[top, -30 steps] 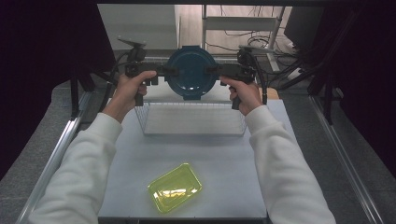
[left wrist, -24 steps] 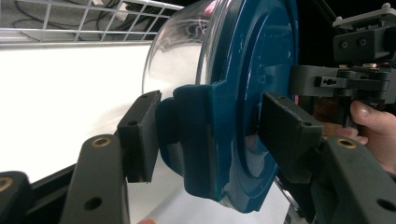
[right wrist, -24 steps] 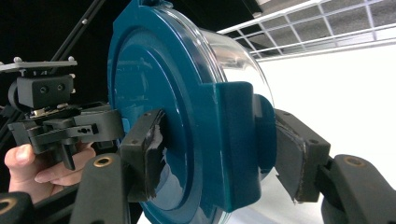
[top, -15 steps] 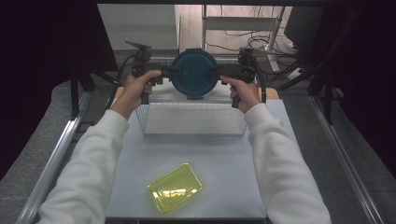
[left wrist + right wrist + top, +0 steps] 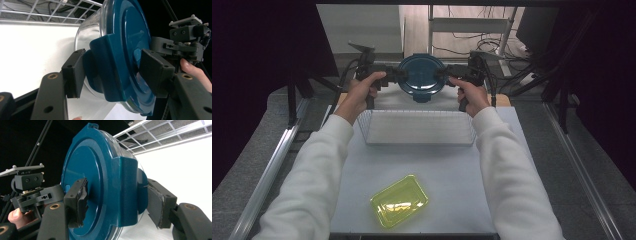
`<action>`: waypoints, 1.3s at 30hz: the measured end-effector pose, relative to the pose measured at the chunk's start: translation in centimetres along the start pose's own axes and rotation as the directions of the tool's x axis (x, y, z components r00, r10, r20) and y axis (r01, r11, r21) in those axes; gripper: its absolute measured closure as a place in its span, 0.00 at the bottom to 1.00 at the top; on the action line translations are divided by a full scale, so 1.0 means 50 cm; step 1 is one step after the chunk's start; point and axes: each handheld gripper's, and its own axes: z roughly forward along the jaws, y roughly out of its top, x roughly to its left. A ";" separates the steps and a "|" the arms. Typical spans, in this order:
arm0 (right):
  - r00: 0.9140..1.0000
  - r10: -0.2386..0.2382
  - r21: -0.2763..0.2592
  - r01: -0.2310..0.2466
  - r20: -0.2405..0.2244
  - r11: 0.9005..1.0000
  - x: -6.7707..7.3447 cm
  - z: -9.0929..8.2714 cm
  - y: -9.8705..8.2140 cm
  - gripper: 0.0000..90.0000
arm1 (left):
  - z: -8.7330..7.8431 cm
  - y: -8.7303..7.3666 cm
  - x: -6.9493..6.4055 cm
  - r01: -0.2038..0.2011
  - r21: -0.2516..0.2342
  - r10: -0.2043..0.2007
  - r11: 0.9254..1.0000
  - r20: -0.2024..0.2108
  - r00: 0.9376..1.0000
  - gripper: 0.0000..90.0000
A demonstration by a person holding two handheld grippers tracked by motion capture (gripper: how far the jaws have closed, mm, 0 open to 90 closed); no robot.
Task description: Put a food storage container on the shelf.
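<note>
At the top centre of the high view, a round container with a blue lid (image 5: 420, 78) hangs above the far edge of the wire basket (image 5: 418, 127). The left gripper (image 5: 391, 76) clamps one blue side latch (image 5: 105, 67), the right gripper (image 5: 449, 76) the opposite latch (image 5: 126, 187). No writing is readable on the lid. A yellow-green tray (image 5: 399, 200) lies on the white surface (image 5: 452, 175), low in the frame.

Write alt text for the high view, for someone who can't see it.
Two hands hold a round blue-lidded container between the left gripper and right gripper, above the far side of a wire basket. A yellow tray lies nearer on the white table.
</note>
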 end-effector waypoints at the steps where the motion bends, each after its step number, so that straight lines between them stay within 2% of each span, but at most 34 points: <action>1: 1.000 0.005 0.000 -0.005 0.001 1.000 -0.002 0.002 0.001 0.43 | 0.001 0.001 0.002 0.006 0.005 -0.006 1.000 -0.002 1.000 0.44; 10: 0.999 0.048 0.003 -0.048 0.005 0.999 -0.015 0.011 0.007 0.42 | 0.013 0.009 0.018 0.056 -0.007 -0.056 0.998 0.009 0.998 0.42; 18: 0.999 0.050 0.002 -0.050 0.010 0.999 -0.015 0.012 0.007 0.42 | 0.013 0.011 0.019 0.060 0.000 -0.060 0.998 0.005 0.998 0.42; 22: 0.998 0.057 0.006 -0.057 0.016 0.998 -0.013 0.012 0.005 0.41 | 0.016 0.008 0.020 0.074 0.011 -0.074 0.997 0.005 0.997 0.41; 25: 0.997 0.074 0.015 -0.074 0.020 0.997 -0.016 0.014 0.004 0.40 | 0.019 0.007 0.024 0.084 0.005 -0.084 0.996 0.008 0.996 0.40; 31: 0.997 0.074 0.013 -0.074 0.017 0.997 -0.018 0.015 0.005 0.40 | 0.020 0.007 0.026 0.085 0.001 -0.085 0.996 0.013 0.996 0.40; 35: 0.997 0.069 0.009 -0.069 0.021 0.998 -0.017 0.015 0.004 0.40 | 0.020 0.006 0.026 0.078 -0.006 -0.078 0.997 0.015 0.997 0.39; 37: 0.999 0.045 0.002 -0.045 0.025 0.999 -0.015 0.016 0.003 0.37 | 0.019 0.003 0.021 0.039 -0.020 -0.039 0.999 -0.008 0.999 0.38; 39: 0.999 0.027 -0.014 -0.027 0.039 1.000 -0.008 0.014 0.002 0.29 | 0.015 0.000 0.012 -0.001 -0.044 -0.001 0.999 -0.053 0.999 0.34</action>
